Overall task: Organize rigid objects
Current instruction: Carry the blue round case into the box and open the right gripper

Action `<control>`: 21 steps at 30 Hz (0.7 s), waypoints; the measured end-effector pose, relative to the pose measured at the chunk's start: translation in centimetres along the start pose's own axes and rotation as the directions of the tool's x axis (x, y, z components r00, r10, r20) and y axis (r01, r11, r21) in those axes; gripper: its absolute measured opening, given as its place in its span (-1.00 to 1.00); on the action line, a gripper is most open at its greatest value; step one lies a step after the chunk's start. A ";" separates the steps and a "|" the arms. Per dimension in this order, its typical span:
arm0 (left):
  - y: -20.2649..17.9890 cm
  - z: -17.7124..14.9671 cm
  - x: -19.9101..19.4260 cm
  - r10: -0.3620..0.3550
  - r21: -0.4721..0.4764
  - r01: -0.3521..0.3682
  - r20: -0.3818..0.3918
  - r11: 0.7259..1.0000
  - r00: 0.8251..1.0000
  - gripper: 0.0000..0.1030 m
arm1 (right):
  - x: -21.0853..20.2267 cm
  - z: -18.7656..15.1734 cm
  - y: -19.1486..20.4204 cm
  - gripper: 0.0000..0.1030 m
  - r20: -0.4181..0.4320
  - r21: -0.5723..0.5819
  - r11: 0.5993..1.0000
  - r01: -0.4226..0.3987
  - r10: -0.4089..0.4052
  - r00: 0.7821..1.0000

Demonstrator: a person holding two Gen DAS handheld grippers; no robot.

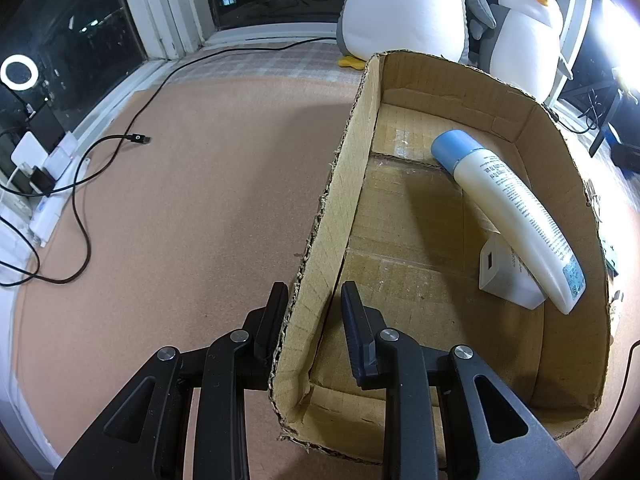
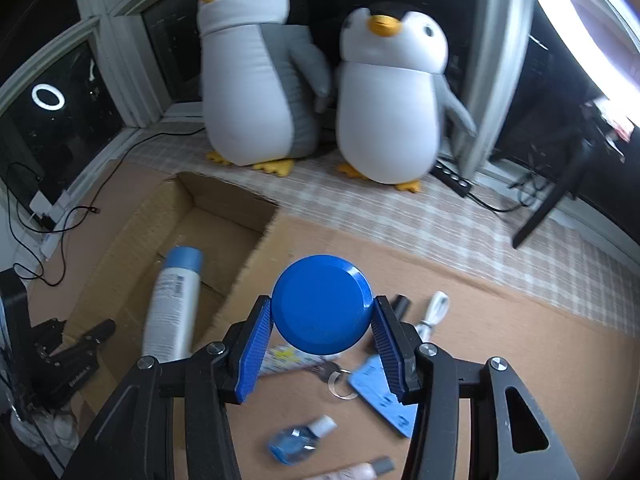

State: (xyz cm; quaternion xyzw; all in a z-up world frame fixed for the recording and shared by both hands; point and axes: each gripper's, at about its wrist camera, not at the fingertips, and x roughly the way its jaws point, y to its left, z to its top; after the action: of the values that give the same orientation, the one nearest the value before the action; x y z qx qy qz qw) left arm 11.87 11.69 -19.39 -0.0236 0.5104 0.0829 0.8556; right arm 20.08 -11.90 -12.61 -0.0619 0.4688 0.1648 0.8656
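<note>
My left gripper (image 1: 312, 292) is shut on the left wall of an open cardboard box (image 1: 352, 160), one finger outside and one inside. In the box lie a white bottle with a light blue cap (image 1: 512, 216) and, under its lower end, a white charger (image 1: 504, 276). My right gripper (image 2: 322, 300) is shut on a round blue disc-like object (image 2: 322, 320), held above the table just right of the box (image 2: 228, 200). The white bottle (image 2: 172, 304) and the left gripper (image 2: 80, 344) also show in the right wrist view.
Below the right gripper the table holds a key on a ring (image 2: 334, 372), a blue card (image 2: 384, 396), a small blue bottle (image 2: 300, 440), a white cable (image 2: 434, 312) and a printed packet (image 2: 284, 358). Two plush penguins (image 2: 384, 100) stand behind the box. A black cable (image 1: 80, 208) lies on the left.
</note>
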 end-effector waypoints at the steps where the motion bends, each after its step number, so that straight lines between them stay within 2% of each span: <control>1: 0.0 0.0 0.0 0.000 0.000 0.000 0.000 1.000 1.000 -0.51 | 0.3 0.2 0.6 -0.11 0.001 -0.008 1.000 -0.007 0.007 1.000; 11: 0.0 0.1 0.0 0.002 0.001 -0.002 0.000 1.000 1.000 -0.51 | 3.0 0.9 5.7 -0.11 -0.015 -0.079 0.996 -0.034 0.033 0.999; 21: -0.1 0.2 0.0 0.004 0.002 -0.004 -0.001 1.000 1.000 -0.52 | 4.0 1.1 7.7 -0.10 -0.028 -0.123 0.992 -0.042 0.038 0.999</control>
State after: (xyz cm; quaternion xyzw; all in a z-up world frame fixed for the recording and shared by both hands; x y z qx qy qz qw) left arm 12.06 11.60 -19.31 -0.0219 0.5108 0.0844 0.8552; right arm 20.39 -3.45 -14.98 -0.1078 0.4698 0.2099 0.8507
